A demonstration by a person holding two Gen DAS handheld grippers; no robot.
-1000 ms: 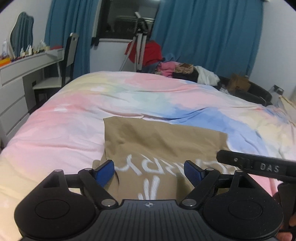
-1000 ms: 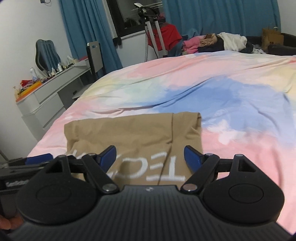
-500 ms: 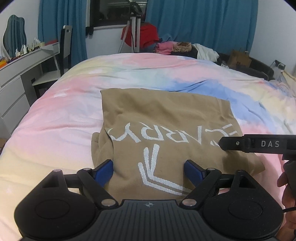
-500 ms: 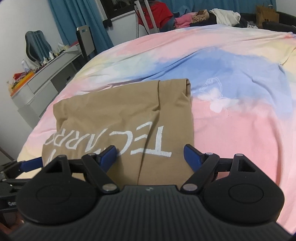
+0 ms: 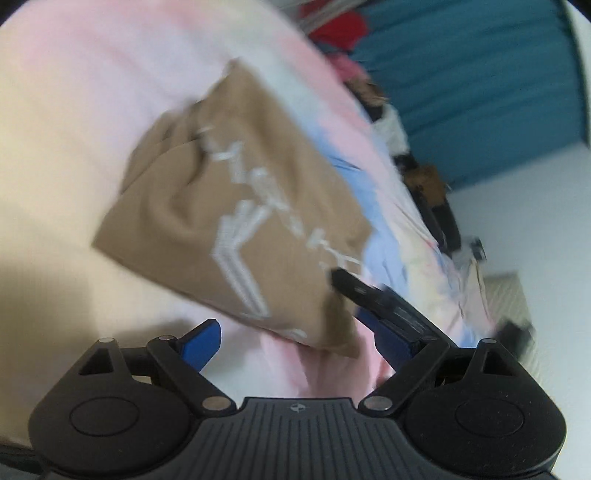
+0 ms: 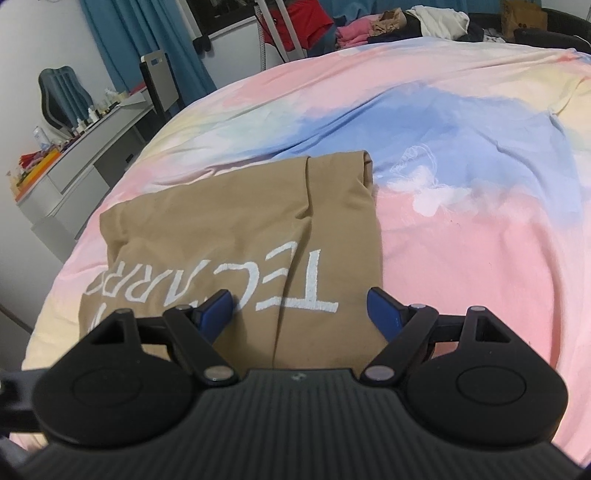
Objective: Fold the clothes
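While the left tongs (image 5: 295, 341) rolled sharply and blurred their view, having sat level half a second earlier, the tan shirt (image 5: 236, 221) lay ahead of their gaping blue pads (image 5: 201, 341) on the bed (image 5: 66, 122), gripped by nothing. The near hem sat just beyond the pads. The right tongs (image 5: 376, 295) reached in from the right, touching or just over the shirt's near right corner; which, the blur hid. The tilt suggested the left tongs were swinging round for a new hold, likely on the hem or side for the next fold. White lettering and an arrow mark ran across the shirt, unreadable here.

From the right view, the right tongs (image 6: 299, 306) also stood wide open, having edged closer over the shirt (image 6: 229, 229), which was already folded into a rectangle, a lengthwise crease running away between the pads. Upside-down white letters read "TEC", then roughly "ARR". A pink clothes pile (image 6: 354, 31) waited well beyond.
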